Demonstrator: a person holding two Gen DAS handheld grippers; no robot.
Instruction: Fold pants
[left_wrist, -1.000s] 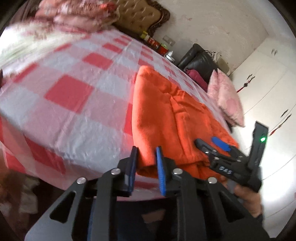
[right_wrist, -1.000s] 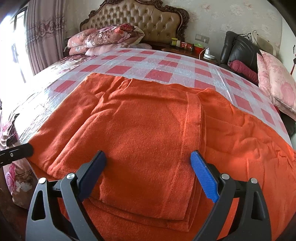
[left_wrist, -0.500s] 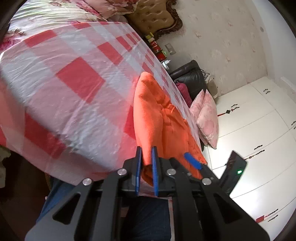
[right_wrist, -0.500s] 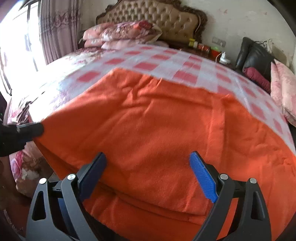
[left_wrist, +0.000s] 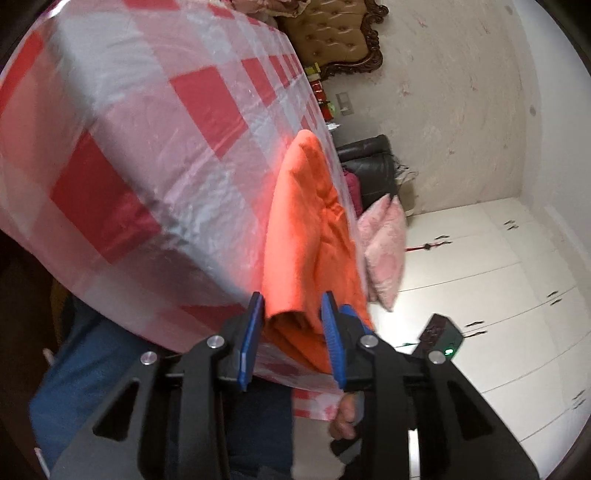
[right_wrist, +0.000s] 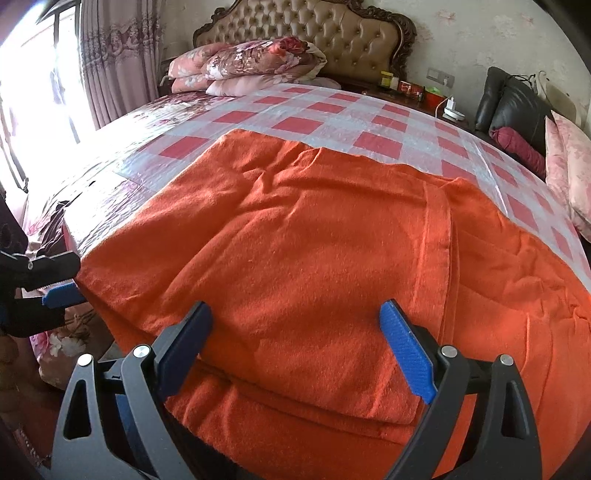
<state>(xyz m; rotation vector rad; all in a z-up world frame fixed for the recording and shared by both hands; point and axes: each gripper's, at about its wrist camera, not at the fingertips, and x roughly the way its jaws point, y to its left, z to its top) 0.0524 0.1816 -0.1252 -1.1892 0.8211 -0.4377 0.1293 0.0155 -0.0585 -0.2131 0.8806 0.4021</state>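
Two claws work at the near edge of a bed (right_wrist: 369, 122) covered by a red-and-white checked sheet (left_wrist: 155, 122). Orange pants (right_wrist: 314, 266) lie spread over the near half of that sheet, partly folded, with one layer lying over another and a seam running down the right part of the top layer.

In the left wrist view the left claw (left_wrist: 291, 332) has its blue-padded fingers (left_wrist: 250, 339) set on either side of a bunched corner of the pants (left_wrist: 306, 236) at the bed's edge. A gap shows between the pads and the cloth, so the claw is parted around the fabric, not pinching it. In the right wrist view the same claw (right_wrist: 61, 282) appears at the far left, level with the left corner of the pants.

The right claw (right_wrist: 295, 343) stands wide open over the near part of the pants, its two fingers well apart with the top folded layer between them; whether the tips touch the cloth cannot be told. Its body (left_wrist: 441, 332) with a green light shows in the left wrist view, with a hand (left_wrist: 345, 417) beneath it.

Floral pillows (right_wrist: 251, 62) rest against a tufted headboard (right_wrist: 332, 33), and pink cushions (left_wrist: 384, 251) stand beside the bed.
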